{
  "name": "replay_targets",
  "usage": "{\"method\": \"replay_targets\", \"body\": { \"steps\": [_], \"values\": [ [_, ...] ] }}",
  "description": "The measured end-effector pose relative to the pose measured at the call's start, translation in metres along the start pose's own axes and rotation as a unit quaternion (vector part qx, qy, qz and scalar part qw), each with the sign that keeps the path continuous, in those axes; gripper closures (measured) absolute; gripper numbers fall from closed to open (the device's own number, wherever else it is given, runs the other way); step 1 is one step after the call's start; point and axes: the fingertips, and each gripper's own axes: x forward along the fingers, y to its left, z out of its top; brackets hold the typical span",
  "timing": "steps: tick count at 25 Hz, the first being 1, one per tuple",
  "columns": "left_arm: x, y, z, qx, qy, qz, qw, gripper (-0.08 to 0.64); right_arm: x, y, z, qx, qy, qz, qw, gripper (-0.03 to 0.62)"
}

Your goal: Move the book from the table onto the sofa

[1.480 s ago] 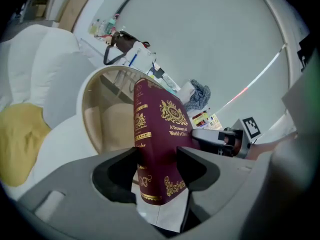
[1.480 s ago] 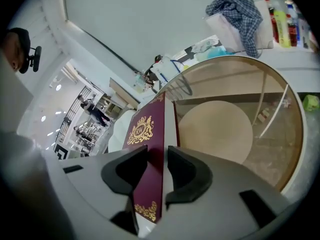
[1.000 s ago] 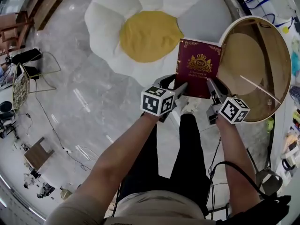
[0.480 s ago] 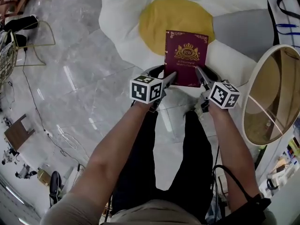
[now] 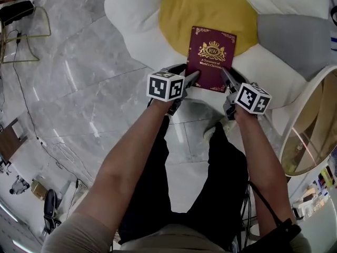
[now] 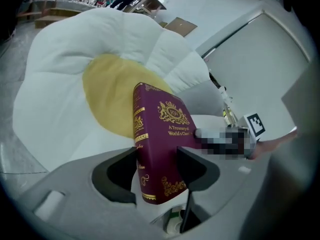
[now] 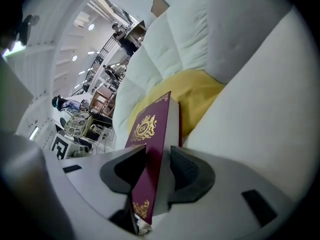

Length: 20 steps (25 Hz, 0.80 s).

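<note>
I have the book held at its near edge from both sides, cover up, over the sofa. The left hand-held gripper is closed on the near spine corner. In its own view both pads sit flat against the book, one on the spine side and one on the front cover. The right hand-held gripper has the opposite near corner. Its jaws have just been opening a little, yet the book is between them and both pads look to be against it, one on the cover and one on the page side. I cannot tell whether the far edge rests on the cushioning or hangs just over it.

The sofa is a big flower shape, with puffy white petals around a yellow centre. The book lies across the edge of that yellow patch and the white petal nearest me. A grey cushion sits on the petals just right of the book.

The floor is pale grey polished marble with light streaks reflected in it. At the right edge stands the round glass bench with a pale rim, close to the sofa. Far left there is a thin wire stand and a black cable trailing over the floor. My black trousers fill the lower middle.
</note>
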Motion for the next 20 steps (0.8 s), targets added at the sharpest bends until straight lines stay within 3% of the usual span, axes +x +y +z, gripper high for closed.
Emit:
{"method": "replay_targets", "body": {
  "steps": [5, 10, 20],
  "values": [
    [-0.031, -0.018, 0.005, 0.018, 0.022, 0.010, 0.9996, 0.310, -0.037, 0.011, 0.011, 0.010, -0.005, -0.025, 1.000, 0.437],
    [-0.105, -0.056, 0.020, 0.033, 0.035, 0.007, 0.9988, 0.310, -0.100, 0.064, 0.022, 0.004, 0.000, -0.035, 0.999, 0.451],
    [-0.240, -0.182, 0.059, 0.087, 0.019, -0.069, 0.9936, 0.311, -0.228, 0.190, 0.036, -0.047, -0.004, -0.029, 0.998, 0.541]
  ]
}}
